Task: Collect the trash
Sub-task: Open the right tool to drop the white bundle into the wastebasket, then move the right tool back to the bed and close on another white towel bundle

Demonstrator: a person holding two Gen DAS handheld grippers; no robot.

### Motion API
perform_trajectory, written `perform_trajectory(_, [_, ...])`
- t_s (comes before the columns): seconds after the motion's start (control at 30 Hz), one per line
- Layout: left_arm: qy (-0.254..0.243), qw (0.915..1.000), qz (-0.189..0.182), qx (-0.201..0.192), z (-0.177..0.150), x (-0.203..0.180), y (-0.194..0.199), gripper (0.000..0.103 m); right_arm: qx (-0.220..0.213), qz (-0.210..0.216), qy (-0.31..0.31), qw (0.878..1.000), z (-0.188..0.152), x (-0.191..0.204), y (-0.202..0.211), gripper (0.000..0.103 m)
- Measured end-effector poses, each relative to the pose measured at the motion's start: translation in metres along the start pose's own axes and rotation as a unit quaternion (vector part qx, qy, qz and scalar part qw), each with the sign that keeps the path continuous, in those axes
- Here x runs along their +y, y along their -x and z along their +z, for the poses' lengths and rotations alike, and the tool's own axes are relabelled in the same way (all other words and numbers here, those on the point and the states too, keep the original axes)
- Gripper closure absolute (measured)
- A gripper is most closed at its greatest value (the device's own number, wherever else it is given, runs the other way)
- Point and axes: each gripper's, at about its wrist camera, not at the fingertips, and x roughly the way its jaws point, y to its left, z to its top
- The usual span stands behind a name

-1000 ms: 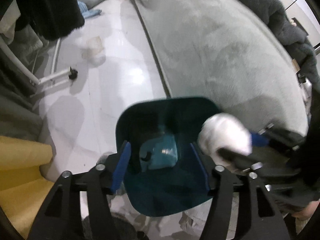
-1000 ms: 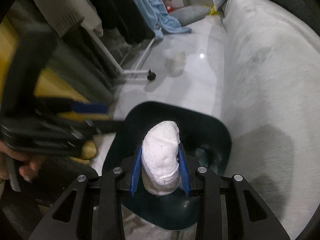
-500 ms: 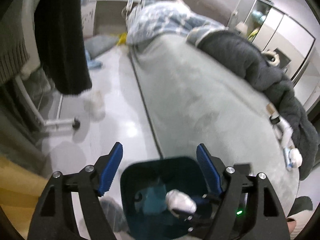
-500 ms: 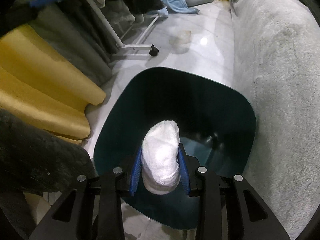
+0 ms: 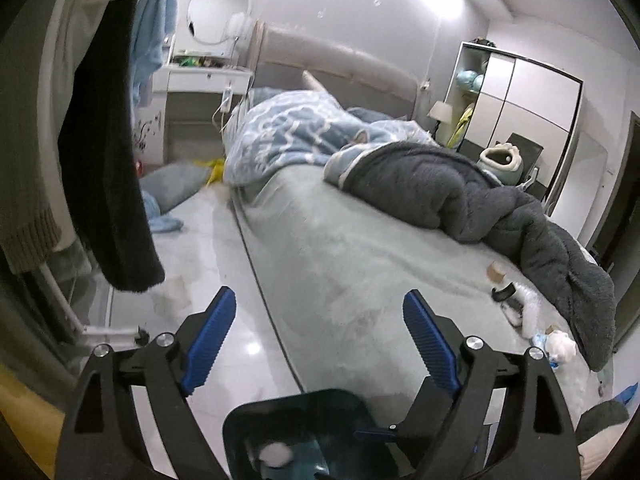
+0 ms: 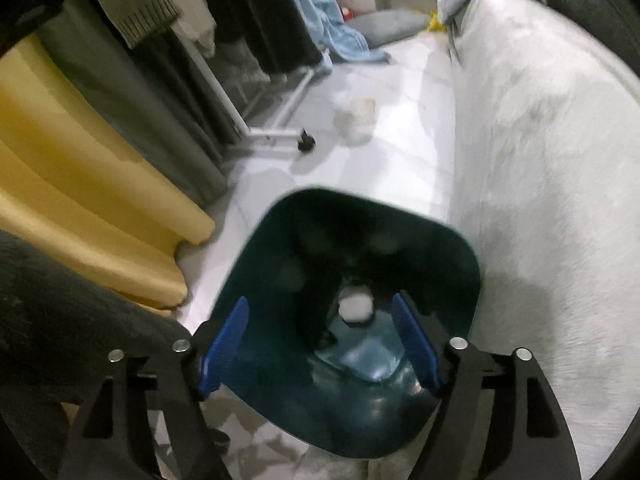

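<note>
My right hand-held gripper (image 6: 320, 344) hangs over the dark teal plastic waste bin (image 6: 460, 256), pointing steeply down into it. Its blue ribbed pads (image 6: 226, 344) have just been opening and now stand well apart with nothing between them. The white crumpled wad of tissue (image 6: 356, 307) lies loose down inside the bin, near the bottom, resting against a pale blue piece of trash (image 6: 364, 350) already in there. The picture is a little smeared, so I cannot tell exactly how the wad sits.

The bin stands on the glossy white tiled floor (image 6: 400, 148), just beside the edge of the pale grey-green bed (image 6: 540, 160). To its other side are yellow folded cushions (image 6: 80, 200) and a white clothes rack on castors (image 6: 280, 132) with dark garments hanging from it.

My left hand-held gripper (image 5: 320, 344) looks out across the room at a shallow downward angle. Its jaws have also just been opening and are spread wide, empty, with only the bed and floor seen through the gap. The bin (image 5: 256, 420) shows at the bottom edge of this view, below the fingers, with the white wad (image 5: 276, 454) inside it.

On the bed (image 5: 340, 248), far from the bin, a dark grey fleece blanket (image 5: 460, 200) lies heaped next to a blue and white patterned quilt (image 5: 296, 136). Near the blanket's lower edge sits more litter: a small tan round piece (image 5: 497, 271), a dark small object (image 5: 505, 293) and a white tissue ball (image 5: 562, 345) beside a blue scrap. A white wardrobe (image 5: 520, 100) stands against the far wall.
</note>
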Motion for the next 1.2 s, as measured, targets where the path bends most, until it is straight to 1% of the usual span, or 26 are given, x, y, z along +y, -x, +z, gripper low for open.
perform_trajectory(0.07, [-0.006, 0.9999, -0.004, -0.012, 0.003, -0.008, 0.001, 0.012, -0.02, 0.003, 0.004, 1.0, 0.003, 0.001, 0.013, 0.023])
perform_trajectory(0.2, [-0.014, 0.9994, -0.011, -0.029, 0.009, -0.023, 0.001, 0.011, -0.053, -0.004, 0.014, 0.999, 0.007, -0.002, 0.036, 0.021])
perform_trajectory(0.43, [-0.024, 0.9983, -0.024, -0.048, 0.014, -0.049, 0.002, 0.009, -0.108, -0.035, 0.033, 0.993, 0.005, -0.017, 0.079, 0.017])
perform_trajectory(0.67, [-0.02, 0.9979, -0.04, -0.046, 0.013, -0.071, -0.006, 0.009, -0.162, -0.067, 0.034, 0.984, -0.005, -0.036, 0.12, 0.012])
perform_trajectory(0.8, [-0.025, 0.9975, -0.05, -0.044, 0.012, -0.088, -0.012, 0.009, -0.179, -0.087, 0.035, 0.979, -0.014, -0.048, 0.138, 0.012])
perform_trajectory(0.9, [-0.024, 0.9967, -0.066, -0.041, 0.011, -0.1, -0.016, 0.009, -0.187, -0.102, 0.032, 0.977, -0.021, -0.057, 0.149, 0.011])
perform_trajectory(1.2, [-0.025, 0.995, -0.091, -0.034, 0.007, -0.131, -0.031, 0.009, -0.203, -0.128, 0.024, 0.97, -0.039, -0.077, 0.177, 0.011])
